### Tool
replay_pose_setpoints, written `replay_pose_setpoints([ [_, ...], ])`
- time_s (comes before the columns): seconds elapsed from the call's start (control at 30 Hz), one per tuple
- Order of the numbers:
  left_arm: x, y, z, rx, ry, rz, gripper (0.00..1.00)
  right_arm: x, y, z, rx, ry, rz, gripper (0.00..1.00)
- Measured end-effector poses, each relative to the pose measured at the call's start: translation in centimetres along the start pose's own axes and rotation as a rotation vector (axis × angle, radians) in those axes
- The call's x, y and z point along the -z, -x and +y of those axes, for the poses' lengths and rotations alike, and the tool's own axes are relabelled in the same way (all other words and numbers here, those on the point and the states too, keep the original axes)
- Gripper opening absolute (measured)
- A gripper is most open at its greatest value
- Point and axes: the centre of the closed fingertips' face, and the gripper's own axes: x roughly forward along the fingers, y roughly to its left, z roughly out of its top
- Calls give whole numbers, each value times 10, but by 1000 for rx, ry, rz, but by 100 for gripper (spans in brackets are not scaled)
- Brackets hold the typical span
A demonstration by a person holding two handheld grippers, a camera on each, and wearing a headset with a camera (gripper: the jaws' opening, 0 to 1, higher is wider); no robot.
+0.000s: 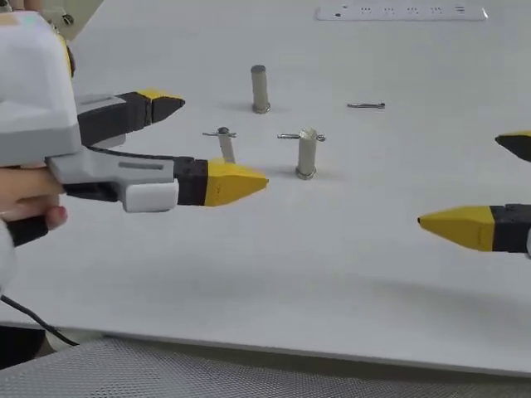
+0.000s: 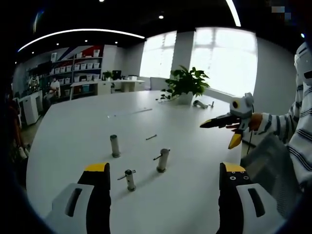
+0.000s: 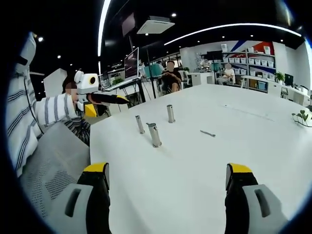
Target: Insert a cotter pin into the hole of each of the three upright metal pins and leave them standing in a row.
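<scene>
A white desk (image 1: 274,274) is carrying the work, with a power strip (image 1: 402,12) lying at its far edge. In the head view three metal pins are standing upright. The left pin (image 1: 226,151) and the right pin (image 1: 307,156) are each carrying a cotter pin, while the far pin (image 1: 260,89) is standing bare. The loose cotter pin (image 1: 366,105) is lying flat to the right of it. The left tool (image 1: 222,142) is hovering with its jaws apart close by the left pin. The right tool (image 1: 459,180), also spread and empty, is hanging well off to the right.

In the left gripper view the spread jaws are framing all three pins, so a careless sweep is risking toppling one.

In the right gripper view the loose cotter pin is lying thin and flat on the desk. It is probably going to skid when pinched, and pushing it into the far pin's small hole is threatening to tip that pin over.
</scene>
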Motion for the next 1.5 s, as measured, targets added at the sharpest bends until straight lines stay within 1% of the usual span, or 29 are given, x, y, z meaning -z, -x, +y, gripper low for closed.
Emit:
replay_pose_setpoints([
  [0.07, -3, -2, 3, -2, -4, -2, 91, 1, 0, 0, 2, -1, 3, 98],
  [0.2, -12, -7, 12, -7, -22, -6, 91, 1, 0, -1, 12, -1, 2, 98],
  [0.33, -23, -14, 22, -5, -41, -12, 91, 3, 0, -4, 22, 13, 16, 97],
  [0.43, -29, -21, 33, -6, -52, -11, 90, 2, 0, -4, 24, 7, 12, 96],
  [0.67, -35, -36, 58, -6, -62, 7, 88, 5, 1, -7, 26, -6, 14, 96],
  [0.77, -34, -44, 68, -2, -62, 16, 86, 8, 1, -9, 29, -10, 18, 95],
  [0.9, -28, -56, 76, 20, -83, 62, 86, 12, 2, -11, 37, -19, 29, 94],
  [0.97, -27, -61, 79, 22, -89, 75, 86, 13, 3, -11, 39, -27, 30, 94],
  [1.07, -26, -70, 84, 38, -80, 87, 84, 15, 4, -13, 46, -33, 38, 94],
  [1.13, -25, -76, 90, 39, -94, 105, 82, 16, 5, -13, 52, -35, 38, 94],
  [1.27, -28, -86, 99, 40, -90, 108, 82, 17, 6, -14, 60, -42, 35, 94],
  [1.3, -28, -88, 100, 45, -88, 108, 81, 17, 6, -14, 61, -43, 35, 94],
  [1.33, -27, -91, 99, 61, -88, 120, 80, 18, 6, -14, 60, -44, 37, 94],
  [1.43, -23, -96, 104, 65, -109, 151, 80, 19, 6, -13, 58, -47, 38, 94],
  [1.5, -22, -99, 108, 64, -115, 156, 80, 19, 5, -13, 61, -47, 39, 93],
])
